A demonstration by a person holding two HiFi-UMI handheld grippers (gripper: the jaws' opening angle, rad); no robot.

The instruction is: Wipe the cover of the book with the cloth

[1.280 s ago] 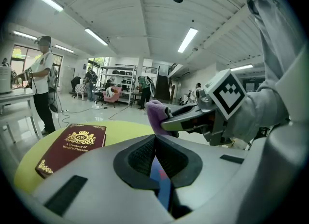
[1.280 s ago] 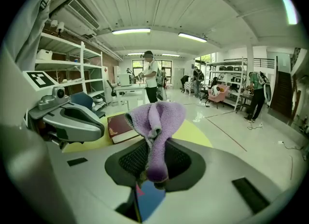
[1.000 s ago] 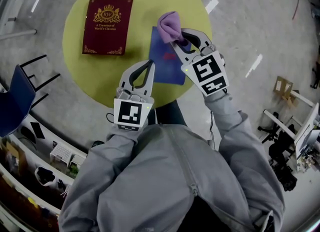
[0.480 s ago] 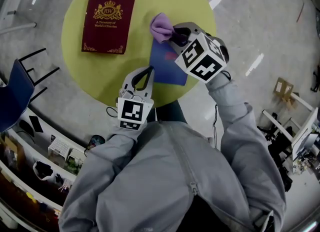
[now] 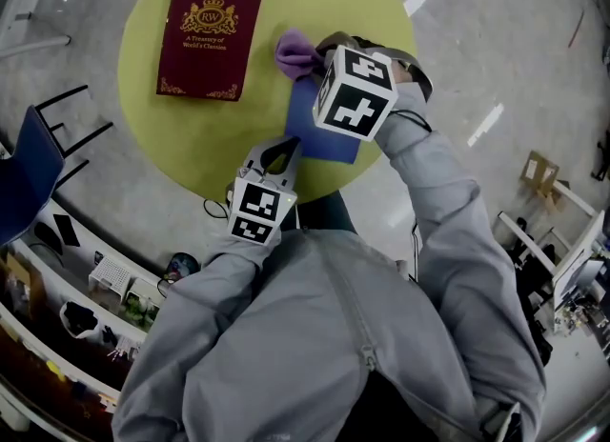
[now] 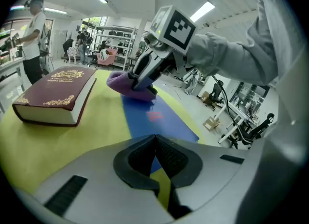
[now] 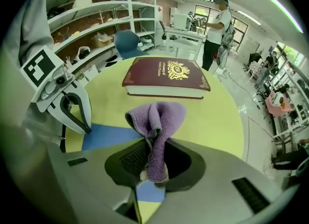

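Seen from above, a person in a grey jacket stands at a round yellow-green table (image 5: 181,140). At the table's 6 o'clock edge, the left gripper (image 5: 284,145) points inward, its jaws together with nothing between them. Just beyond it, toward 5 o'clock, a blue sheet (image 5: 324,135) lies flat. Near the centre, the right gripper (image 5: 320,53) is clamped on a bunched purple cloth (image 5: 294,51), held low at the sheet's far end. At 10 o'clock, apart from the cloth, a closed maroon hardcover book (image 5: 211,36) lies flat, its gold-crested cover up.
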